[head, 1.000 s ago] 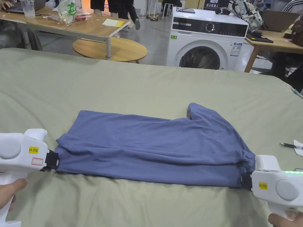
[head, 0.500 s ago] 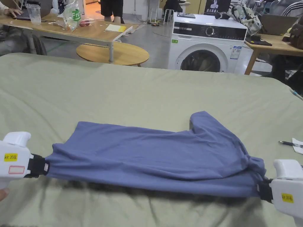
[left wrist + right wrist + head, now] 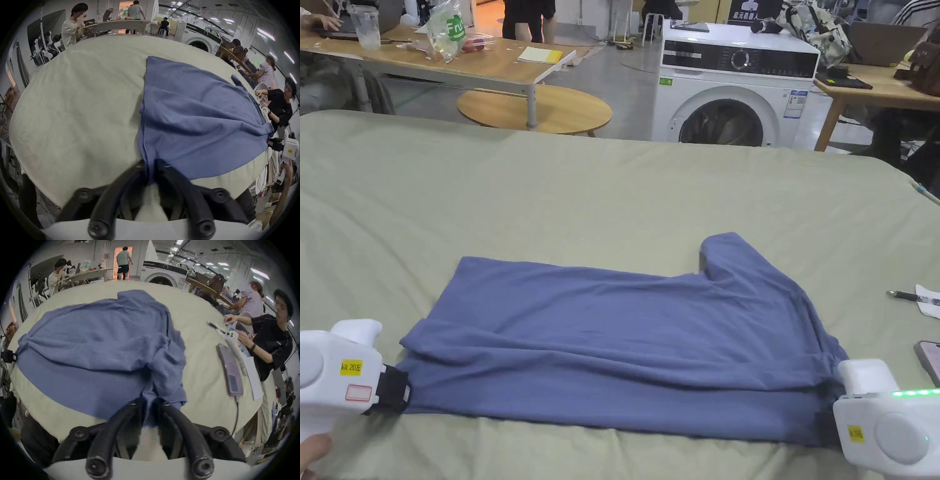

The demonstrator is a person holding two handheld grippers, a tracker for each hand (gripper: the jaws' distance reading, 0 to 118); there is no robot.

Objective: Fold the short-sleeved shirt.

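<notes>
Head view: one blue short-sleeved shirt (image 3: pixel 625 337) lies on the green-covered table (image 3: pixel 581 187), folded lengthwise, its long axis running side to side, parallel to the table's near edge and close to it. One sleeve (image 3: pixel 731 253) sticks up from the far edge of the shirt, toward the washing machine (image 3: pixel 734 90). Two grippers, one at each end of the shirt: the left gripper (image 3: pixel 403 390) at the hem-side near corner, the right gripper (image 3: pixel 831 415) at the bunched shoulder-side near corner. In the left gripper view the left gripper's (image 3: pixel 150 168) jaws are clamped together on a pinch of shirt (image 3: pixel 194 123) fabric; in the right gripper view the right gripper's (image 3: pixel 150 404) jaws likewise pinch gathered cloth of the shirt (image 3: pixel 90 344). Between the shirt and the washing machine the cover is wide open. Beyond the shirt's shoulder end, near the table's edge: one pen (image 3: pixel 903 295), one phone (image 3: pixel 928 361), one white sheet (image 3: pixel 928 300). The shirt's near fold line is fairly straight; its upper layer is wrinkled.
</notes>
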